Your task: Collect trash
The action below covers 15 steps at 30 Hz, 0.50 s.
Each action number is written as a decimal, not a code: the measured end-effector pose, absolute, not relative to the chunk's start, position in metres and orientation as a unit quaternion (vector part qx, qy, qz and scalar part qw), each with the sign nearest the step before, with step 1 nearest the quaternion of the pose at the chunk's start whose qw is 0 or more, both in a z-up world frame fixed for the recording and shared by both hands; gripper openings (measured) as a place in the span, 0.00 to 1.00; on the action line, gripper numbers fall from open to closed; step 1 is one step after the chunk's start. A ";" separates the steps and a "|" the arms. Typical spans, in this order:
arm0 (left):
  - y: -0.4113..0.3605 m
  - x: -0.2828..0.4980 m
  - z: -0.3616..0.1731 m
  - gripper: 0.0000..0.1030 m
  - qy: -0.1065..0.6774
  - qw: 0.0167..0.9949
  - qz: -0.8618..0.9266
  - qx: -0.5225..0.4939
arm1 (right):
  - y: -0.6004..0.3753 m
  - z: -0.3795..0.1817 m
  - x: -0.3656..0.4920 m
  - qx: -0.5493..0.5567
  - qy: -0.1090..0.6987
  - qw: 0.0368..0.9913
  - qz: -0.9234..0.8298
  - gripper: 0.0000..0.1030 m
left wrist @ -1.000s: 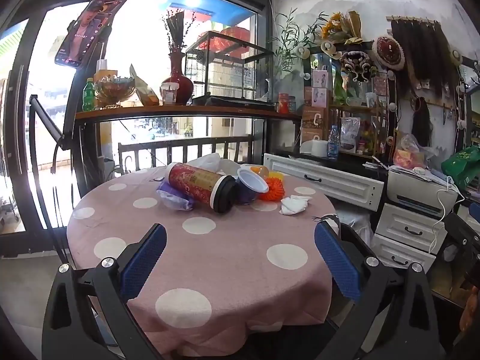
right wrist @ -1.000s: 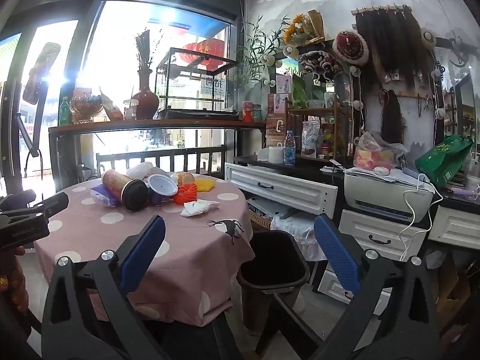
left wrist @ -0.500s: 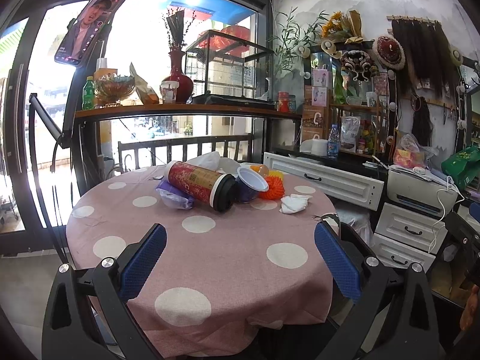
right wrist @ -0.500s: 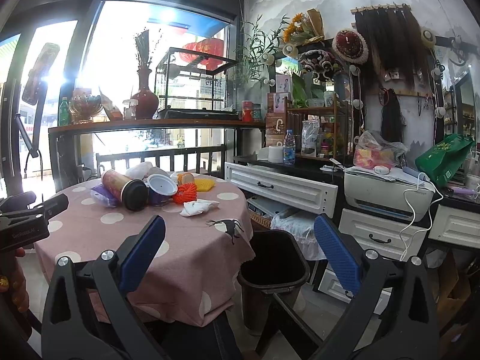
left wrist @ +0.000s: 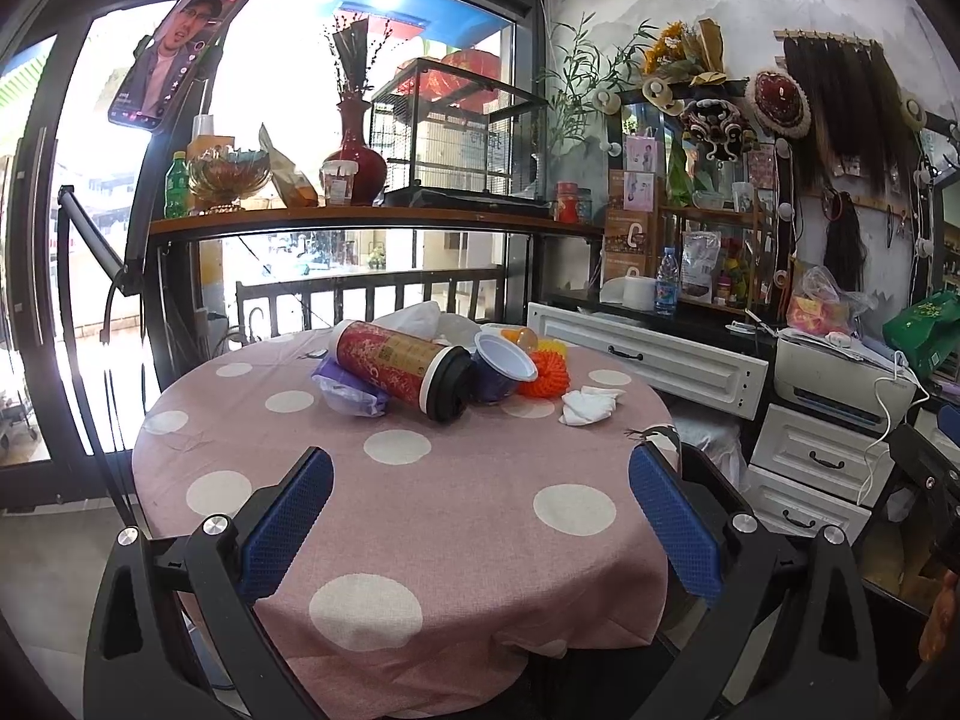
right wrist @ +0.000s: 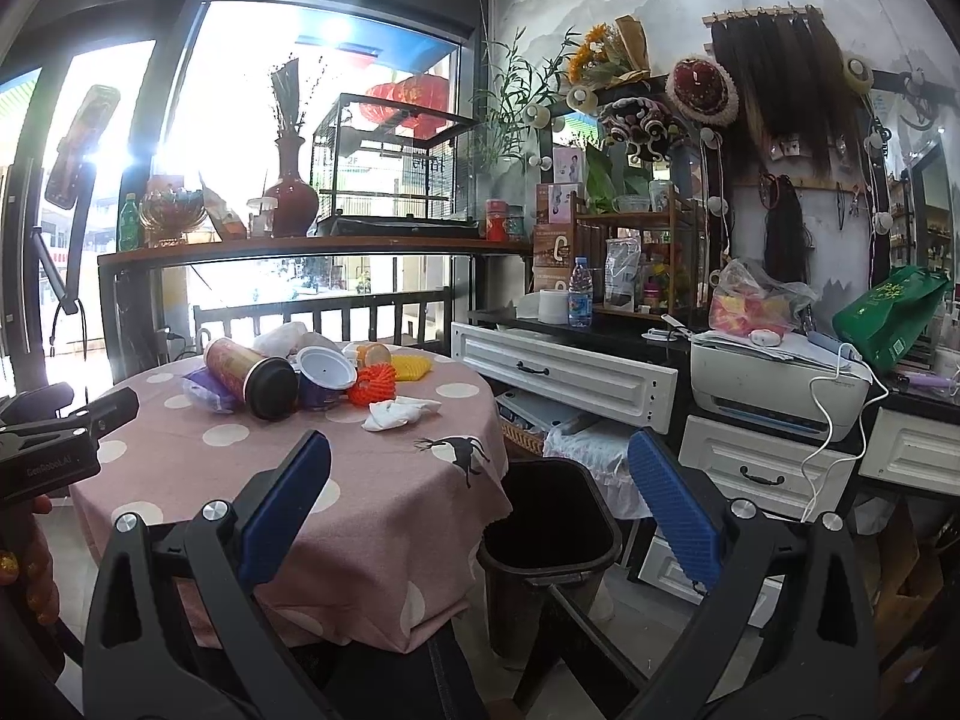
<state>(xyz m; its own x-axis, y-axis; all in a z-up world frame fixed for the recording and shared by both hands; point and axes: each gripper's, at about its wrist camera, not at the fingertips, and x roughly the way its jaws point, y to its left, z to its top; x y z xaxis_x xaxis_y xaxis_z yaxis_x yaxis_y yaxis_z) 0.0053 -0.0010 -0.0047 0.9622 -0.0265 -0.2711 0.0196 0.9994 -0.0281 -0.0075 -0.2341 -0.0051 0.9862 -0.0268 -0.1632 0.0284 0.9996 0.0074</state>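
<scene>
Trash lies at the far side of a round table (left wrist: 420,516) with a pink polka-dot cloth: a red tube can (left wrist: 399,369) with a black lid on its side, a purple cup (left wrist: 501,366), an orange foam net (left wrist: 549,369), a crumpled white tissue (left wrist: 588,405) and a purple wrapper (left wrist: 351,396). My left gripper (left wrist: 480,522) stands open over the near table edge, holding nothing. My right gripper (right wrist: 480,510) is open too, above a black bin (right wrist: 549,531) that stands right of the table (right wrist: 372,510). The can (right wrist: 252,372) and tissue (right wrist: 396,411) lie well ahead of it.
White drawer cabinets (right wrist: 570,375) and a printer (right wrist: 780,387) line the right wall. A wooden shelf (left wrist: 372,216) with a red vase and a glass cage runs behind the table. A phone on an arm (left wrist: 180,48) hangs at upper left. The left gripper's body (right wrist: 54,444) shows at the right view's left edge.
Hardly anything differs; both views have shifted only very slightly and both grippers have stayed open.
</scene>
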 end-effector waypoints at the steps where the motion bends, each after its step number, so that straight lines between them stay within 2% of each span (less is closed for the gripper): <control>1: -0.001 0.005 -0.005 0.95 0.136 0.991 -0.011 -0.012 | -0.233 -0.006 -0.007 0.005 0.083 0.996 -0.014 0.95; 15: -0.001 0.005 -0.005 0.95 0.136 0.991 -0.010 -0.013 | -0.233 -0.007 -0.007 0.005 0.083 0.996 -0.014 0.95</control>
